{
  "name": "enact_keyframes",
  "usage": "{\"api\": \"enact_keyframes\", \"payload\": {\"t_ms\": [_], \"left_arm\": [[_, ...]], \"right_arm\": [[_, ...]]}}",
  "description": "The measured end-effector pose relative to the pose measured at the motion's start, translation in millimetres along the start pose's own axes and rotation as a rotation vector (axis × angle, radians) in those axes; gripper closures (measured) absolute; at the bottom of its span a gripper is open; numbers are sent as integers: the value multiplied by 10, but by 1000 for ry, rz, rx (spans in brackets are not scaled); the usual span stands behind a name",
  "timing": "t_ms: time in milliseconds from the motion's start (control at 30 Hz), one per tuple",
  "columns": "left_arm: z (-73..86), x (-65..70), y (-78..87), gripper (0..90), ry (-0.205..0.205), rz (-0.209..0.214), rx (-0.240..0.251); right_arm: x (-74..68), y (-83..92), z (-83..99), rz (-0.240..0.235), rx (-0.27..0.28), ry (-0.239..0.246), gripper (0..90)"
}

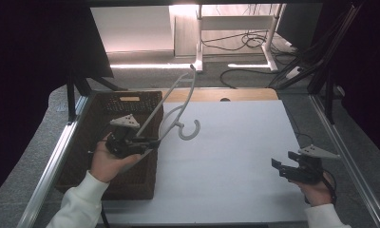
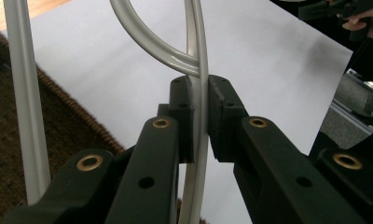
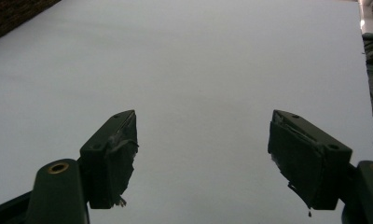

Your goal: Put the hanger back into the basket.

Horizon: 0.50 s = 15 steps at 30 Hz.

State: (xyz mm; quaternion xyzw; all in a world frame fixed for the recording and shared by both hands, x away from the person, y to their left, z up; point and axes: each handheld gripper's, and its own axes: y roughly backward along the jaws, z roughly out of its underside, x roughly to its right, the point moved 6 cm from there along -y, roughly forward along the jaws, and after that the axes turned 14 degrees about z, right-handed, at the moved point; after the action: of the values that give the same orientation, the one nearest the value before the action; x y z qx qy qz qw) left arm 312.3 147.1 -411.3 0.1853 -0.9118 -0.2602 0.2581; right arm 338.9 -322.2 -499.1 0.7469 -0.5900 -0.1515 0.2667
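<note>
A grey plastic clothes hanger (image 1: 181,102) is held up over the left part of the white table top (image 1: 235,156), its hook (image 1: 190,130) hanging low and one arm pointing up and away. My left gripper (image 1: 147,144) is shut on the hanger's thin bar above the basket's right edge. In the left gripper view the bar (image 2: 199,116) runs upright between the two pads, which press on it. My right gripper (image 1: 279,167) hovers low over the table's right side, open, with nothing between its fingers (image 3: 201,154).
A dark woven basket (image 1: 131,102) stands along the table's left side under my left hand. Metal rails (image 1: 55,156) frame the table on both sides. Cables and desk legs (image 1: 247,42) lie on the floor beyond the far edge.
</note>
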Motion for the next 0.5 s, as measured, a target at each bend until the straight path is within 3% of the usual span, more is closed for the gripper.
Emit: {"api": "enact_keyframes", "payload": {"t_ms": [367, 500], "left_arm": [[150, -150, 213, 814, 22, -30, 12], [261, -261, 346, 814, 39, -51, 3]], "right_arm": [[-4, -7, 8, 2, -6, 1, 247], [-3, -10, 12, 3, -9, 1, 247]]}}
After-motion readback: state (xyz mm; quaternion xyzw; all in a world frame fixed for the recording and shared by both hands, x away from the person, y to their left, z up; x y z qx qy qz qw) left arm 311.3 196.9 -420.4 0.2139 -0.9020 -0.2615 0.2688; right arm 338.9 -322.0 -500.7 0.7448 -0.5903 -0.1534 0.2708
